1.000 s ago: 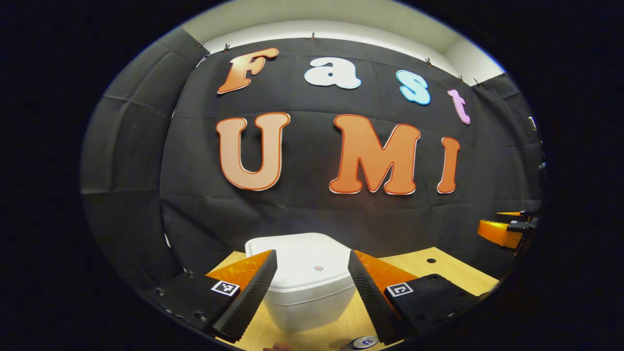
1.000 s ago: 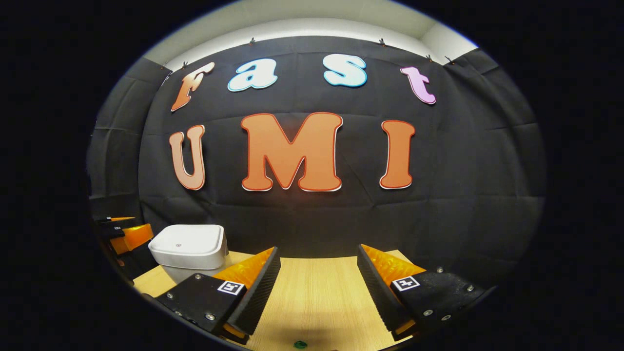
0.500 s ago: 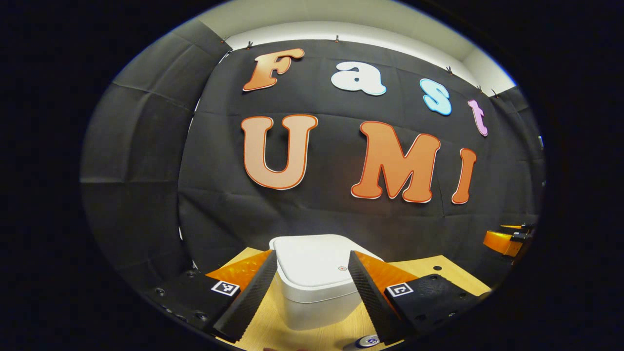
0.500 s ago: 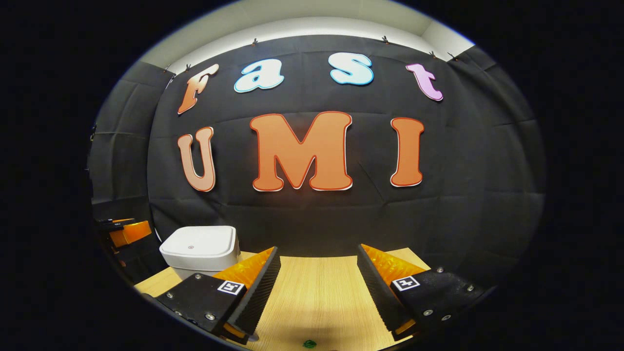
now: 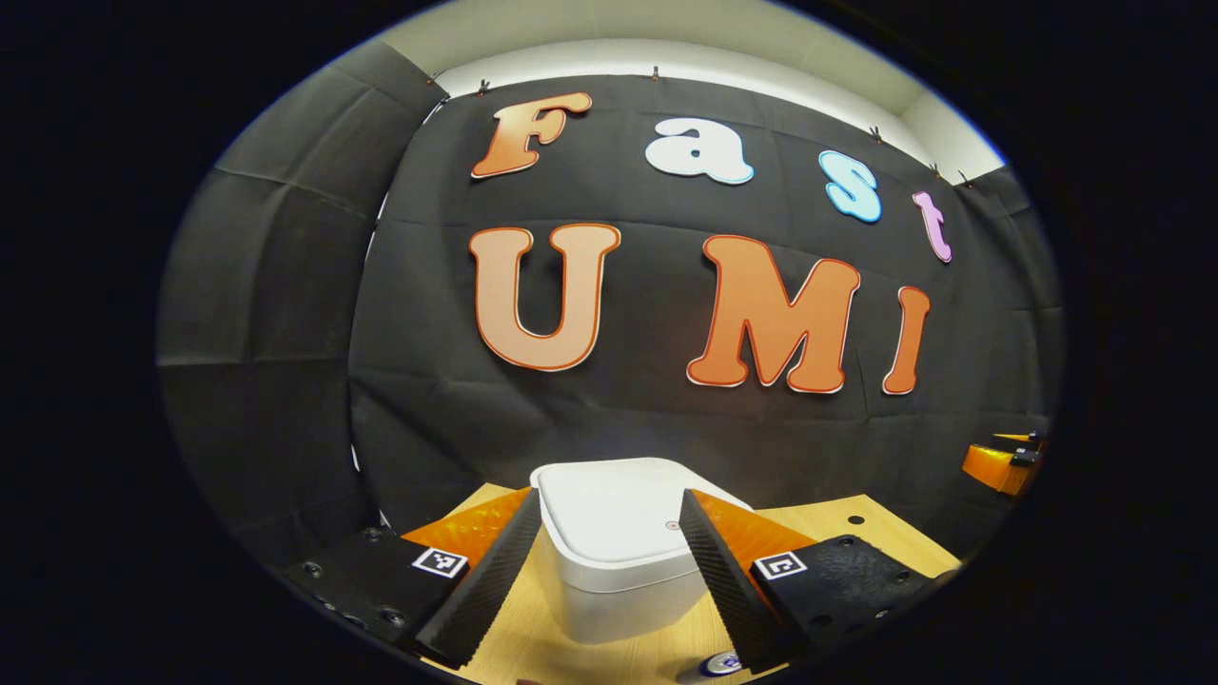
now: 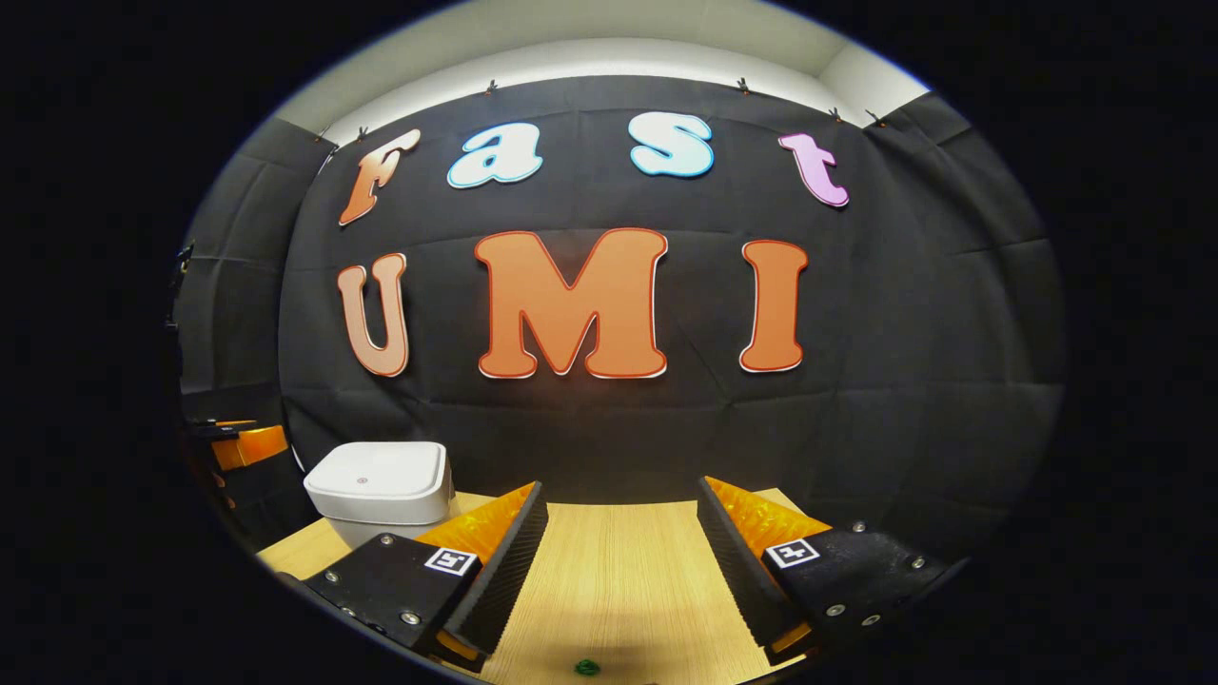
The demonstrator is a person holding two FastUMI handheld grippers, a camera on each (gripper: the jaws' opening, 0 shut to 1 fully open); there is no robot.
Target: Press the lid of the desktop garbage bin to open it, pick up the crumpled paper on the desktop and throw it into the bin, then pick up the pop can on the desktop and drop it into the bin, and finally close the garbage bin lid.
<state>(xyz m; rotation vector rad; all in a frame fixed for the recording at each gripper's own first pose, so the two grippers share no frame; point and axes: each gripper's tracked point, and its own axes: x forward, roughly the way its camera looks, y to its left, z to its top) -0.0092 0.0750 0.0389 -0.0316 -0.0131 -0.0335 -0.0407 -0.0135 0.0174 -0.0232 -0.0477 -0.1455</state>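
The wooden desktop (image 6: 618, 580) spreads pale and grained beneath both grippers, backed by the booth's black cloth wall (image 6: 904, 381); on it stands the white garbage bin (image 5: 618, 561), its lid (image 5: 609, 509) down and flat, a small round mark near the lid's front edge; in the right gripper view the same bin (image 6: 381, 490) sits well off to the left, near the desktop's far edge. The left gripper (image 5: 601, 571) hangs just before the bin with its fingers spread wide, one to each side of the bin's front and holding nothing; the right gripper (image 6: 618, 571) is likewise spread wide over bare wood, with nothing between its fingers. The pop can (image 5: 718, 663) shows its top at the lower rim of the left gripper view, near the right finger; a small green object (image 6: 587, 668) lies on the wood at the bottom of the right gripper view.
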